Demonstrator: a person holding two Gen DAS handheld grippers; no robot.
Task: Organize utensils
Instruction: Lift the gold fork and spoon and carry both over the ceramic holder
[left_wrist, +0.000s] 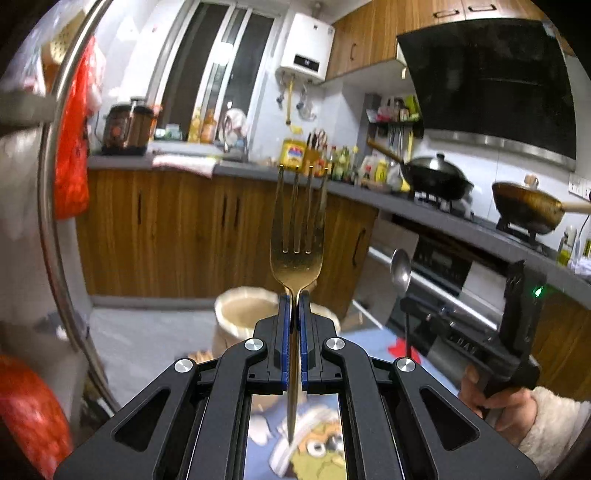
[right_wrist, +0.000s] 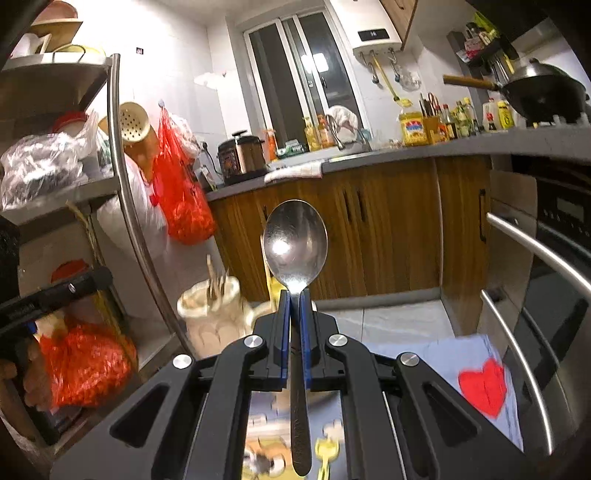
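Observation:
My left gripper (left_wrist: 294, 295) is shut on a gold fork (left_wrist: 297, 236), held upright with the tines up, above a cream utensil holder (left_wrist: 243, 314). My right gripper (right_wrist: 294, 295) is shut on a silver spoon (right_wrist: 295, 243), bowl up. The same spoon (left_wrist: 400, 267) and right gripper (left_wrist: 406, 301) show in the left wrist view at right, held by a hand. In the right wrist view the cream holder (right_wrist: 210, 317) stands lower left of the spoon with wooden sticks in it. A yellow utensil (right_wrist: 271, 284) shows behind the right gripper.
A metal rack (right_wrist: 118, 147) with red bags (right_wrist: 181, 192) stands at left. Wooden cabinets (left_wrist: 177, 229) and a grey counter run behind. An oven (right_wrist: 546, 277) is at right. A cartoon-print mat (left_wrist: 314, 446) with a red heart (right_wrist: 484, 387) lies below.

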